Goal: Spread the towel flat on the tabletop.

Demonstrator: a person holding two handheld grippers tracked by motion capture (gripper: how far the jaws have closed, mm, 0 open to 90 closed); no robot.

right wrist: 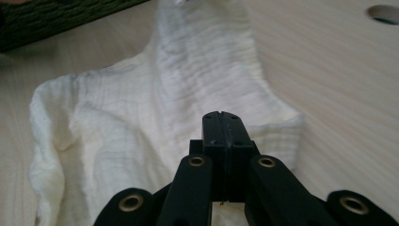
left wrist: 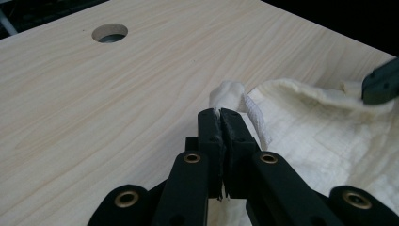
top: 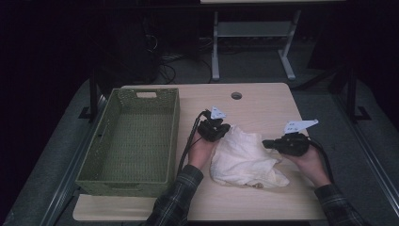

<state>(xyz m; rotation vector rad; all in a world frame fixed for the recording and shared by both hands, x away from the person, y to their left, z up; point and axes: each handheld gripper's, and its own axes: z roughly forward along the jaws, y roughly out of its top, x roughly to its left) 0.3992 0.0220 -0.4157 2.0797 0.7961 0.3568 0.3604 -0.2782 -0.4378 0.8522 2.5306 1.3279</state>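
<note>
While the cloth [top: 244, 157] lies between them, both grippers' jaws pinch its edges closed.

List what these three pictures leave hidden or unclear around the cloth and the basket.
- High view: the table under the cream cloth is covered by it.
- High view: the green basket hides its near inside wall behind its rim.
- Right gripper view: whether the right gripper pinches cloth; shut fingers block the contact.
- Left gripper view: the other gripper is cut off by the right edge.

Dark plaid sleeves [top: 175, 200] at both wrists; black left gripper [top: 225, 127] and right gripper [top: 267, 143] with brass rivets, each topped by a grey three-cornered plate [top: 217, 113], trailing black cable [top: 187, 143]
</note>
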